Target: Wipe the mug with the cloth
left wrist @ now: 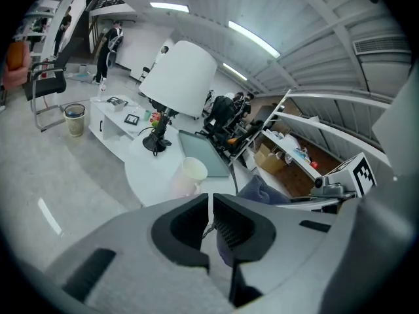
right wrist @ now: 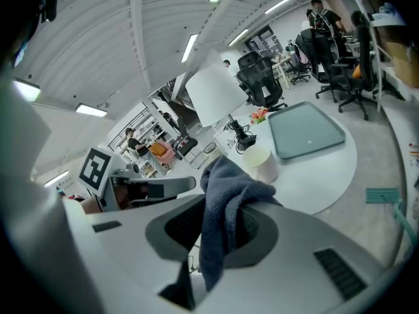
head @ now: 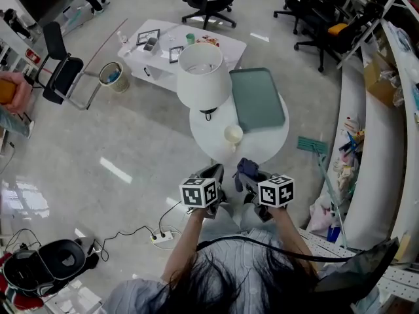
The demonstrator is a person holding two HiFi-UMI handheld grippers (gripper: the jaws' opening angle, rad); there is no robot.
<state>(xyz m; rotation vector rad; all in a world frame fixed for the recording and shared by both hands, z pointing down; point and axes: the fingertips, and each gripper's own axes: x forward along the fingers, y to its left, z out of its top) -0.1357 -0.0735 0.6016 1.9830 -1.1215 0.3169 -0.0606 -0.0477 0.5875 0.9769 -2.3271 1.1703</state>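
The right claw (right wrist: 219, 237) is seen clamped on a dark blue cloth (right wrist: 226, 188), which is pinched by one fold only, a thick bunch standing above the jaws and a loose tail hanging below them. The left claw (left wrist: 211, 224), just beside it, is closed to a thin slit with nothing held. The mug (right wrist: 262, 164) stands ahead of both claws, untouched, near the closer edge of the round white worktop (head: 267, 148). Since the mug is not steadied, it is judged that it could be shoved or tipped once the cloth is pressed against it, either off that edge or back into the lamp (head: 203, 74) standing just beyond it. The cloth could also be dragged out of the jaws by friction, given the shallow grip. The cloth looks soft, napped and limp. The mug is pale, smooth, cylindrical and probably glazed, so a slippery hold is to be expected. The worktop appears hard and glossy. A flat grey-green tray (head: 255, 100) with rounded corners lies farther off, to the right of the lamp.
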